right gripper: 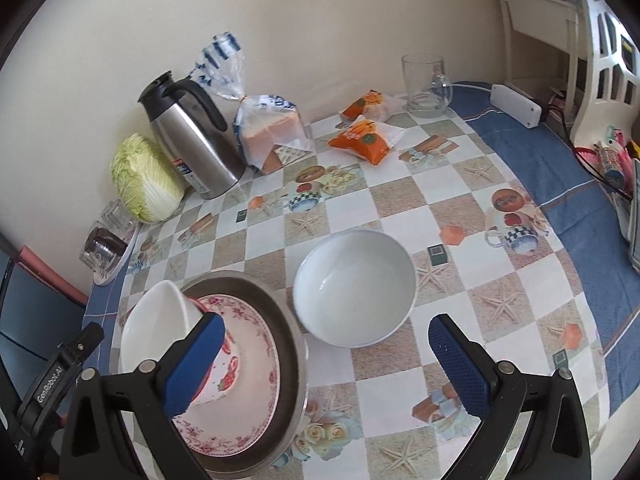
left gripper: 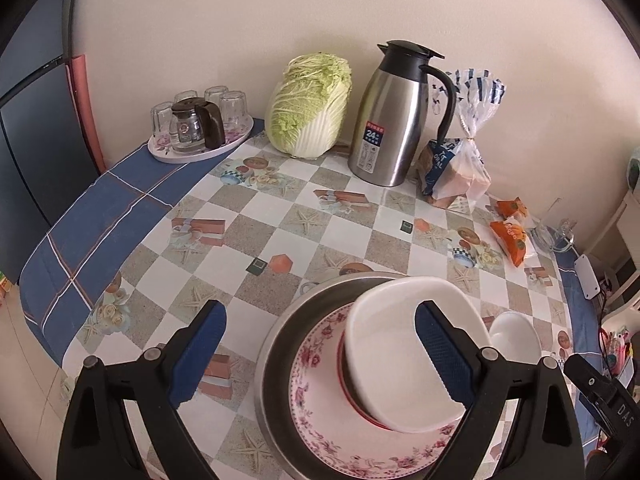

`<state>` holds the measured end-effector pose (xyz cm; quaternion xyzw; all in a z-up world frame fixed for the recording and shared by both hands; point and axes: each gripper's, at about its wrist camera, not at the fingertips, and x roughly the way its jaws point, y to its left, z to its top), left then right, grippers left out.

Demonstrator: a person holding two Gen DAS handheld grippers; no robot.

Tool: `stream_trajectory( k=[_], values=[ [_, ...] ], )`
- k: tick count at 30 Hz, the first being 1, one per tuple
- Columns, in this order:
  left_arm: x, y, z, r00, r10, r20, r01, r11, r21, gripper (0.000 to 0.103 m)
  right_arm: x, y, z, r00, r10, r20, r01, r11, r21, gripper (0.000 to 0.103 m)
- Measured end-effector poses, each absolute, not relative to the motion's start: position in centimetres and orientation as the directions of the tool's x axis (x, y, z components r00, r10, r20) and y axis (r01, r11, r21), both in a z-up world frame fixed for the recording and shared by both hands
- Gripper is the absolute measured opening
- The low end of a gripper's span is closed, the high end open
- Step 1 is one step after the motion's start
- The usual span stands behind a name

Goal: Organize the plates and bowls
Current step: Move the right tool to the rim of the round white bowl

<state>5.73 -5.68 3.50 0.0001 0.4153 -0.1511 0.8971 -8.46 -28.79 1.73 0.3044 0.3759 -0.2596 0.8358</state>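
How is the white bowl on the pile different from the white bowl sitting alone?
The stacked white bowl sits tilted on a red-patterned bowl over the floral plate; the lone white bowl stands level on the tablecloth. Both are plain white and empty.

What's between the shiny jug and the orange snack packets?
A bag of sliced bread sits between the steel jug and the orange packets, clearest in the right wrist view.

a cream wall [left gripper: 360, 8] backs the table [right gripper: 540, 184], white shelf [right gripper: 600, 60] beside it.

Brushed steel jug [left gripper: 390, 120], glossy ceramic bowl [right gripper: 354, 286], glass mug [right gripper: 426, 86]
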Motion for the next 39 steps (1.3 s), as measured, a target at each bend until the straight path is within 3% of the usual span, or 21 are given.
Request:
stream_trajectory(
  k=[18,39],
  values=[
    [1.2,-15.9,5.5,0.553,-0.431,-0.713,0.519,0.848,-0.11,0.096,-14.0,-35.6,-0.5,0.534,-0.245,-0.809,0.764,0.549,0.339,0.103],
    [0.8,-26.0,2.0,0.454,-0.418,-0.787,0.69,0.724,0.014,0.093,-11.3,-37.2,-6.0,0.423,-0.184,-0.887,0.789,0.557,0.26,0.103]
  ],
)
